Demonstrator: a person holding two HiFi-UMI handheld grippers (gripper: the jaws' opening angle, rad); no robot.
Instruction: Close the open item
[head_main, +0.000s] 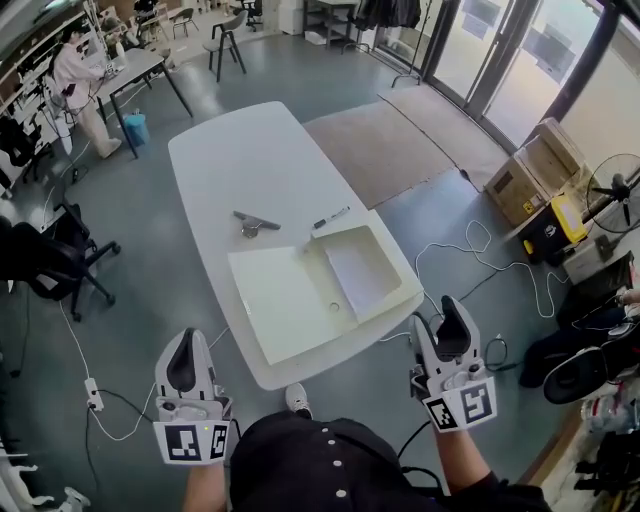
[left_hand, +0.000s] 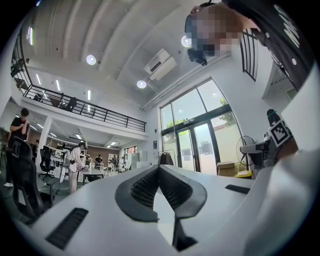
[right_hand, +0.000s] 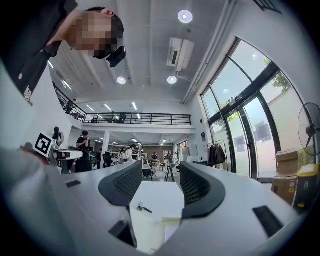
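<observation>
Nearest, the left gripper (head_main: 187, 346) is pinched together and empty. The right gripper (head_main: 452, 308) stands wide, also empty. At 12 o'clock the open white case (head_main: 300, 290) lies flat by the surface's (head_main: 240, 160) near edge. A one-sided shove on its lid could slide it off. No writing is legible, only square markers.

White case (head_main: 296, 298) open flat at the table (head_main: 250, 160) near end
</observation>
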